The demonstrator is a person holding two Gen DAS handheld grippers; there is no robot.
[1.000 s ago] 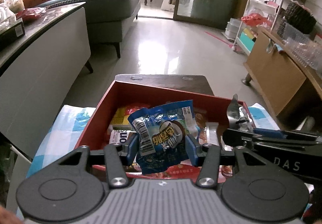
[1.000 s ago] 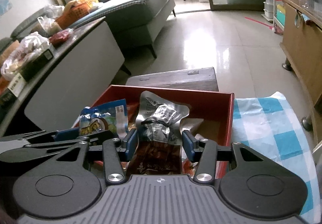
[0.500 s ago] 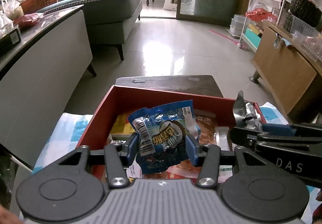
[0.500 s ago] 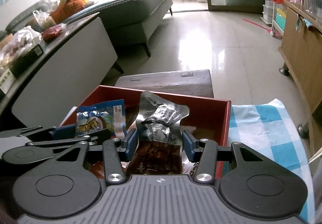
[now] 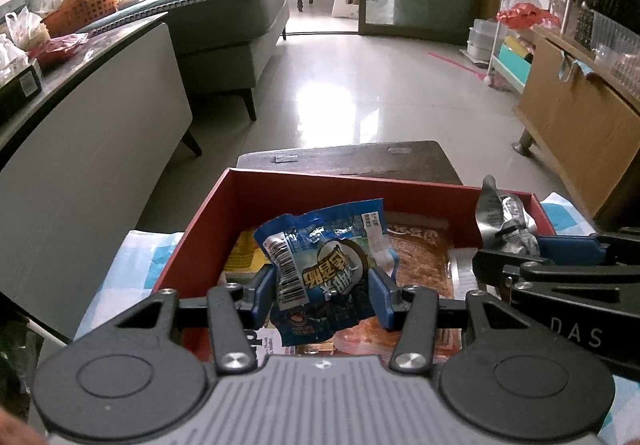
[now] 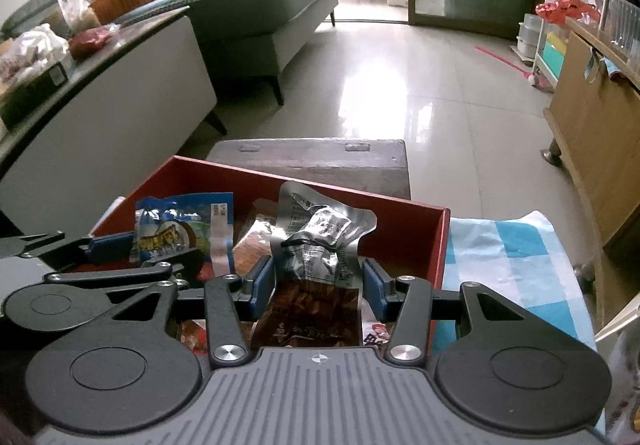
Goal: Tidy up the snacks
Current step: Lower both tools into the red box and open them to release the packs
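In the left wrist view, your left hand-held gripper [image 5: 322, 291] was clamped on a crumpled blue snack packet [image 5: 320, 273], both blue pads pressing its sides, the barcode edge toward the left pad. You held the packet above the open red box [image 5: 304, 185], which sat on a blue-and-white checked cloth [image 5: 132, 265] over the bench. Under the packet, inside the box, lay a clear pack of orange-brown snack [image 5: 420, 269] and a yellow packet [image 5: 242, 253] against the left wall. Your right hand-held gripper [image 5: 532, 249] came in from the right edge, with a silver foil pouch [image 5: 500, 217] sticking up from its jaws over the box's right wall. Beyond the box stood a dark wooden stool [image 5: 352, 161] on the glossy tiled floor.

In the right wrist view, your right hand-held gripper [image 6: 318, 281] was clenched on the silver foil pouch [image 6: 320, 241], whose dark brown lower half reached back toward the camera. The pouch hung over the right half of the red box [image 6: 400, 213], near its right wall. To the left, your left hand-held gripper [image 6: 132, 245] held the blue snack packet [image 6: 180, 229] over the box's left side, well apart from the pouch. The checked cloth [image 6: 508, 245] showed to the right of the box.
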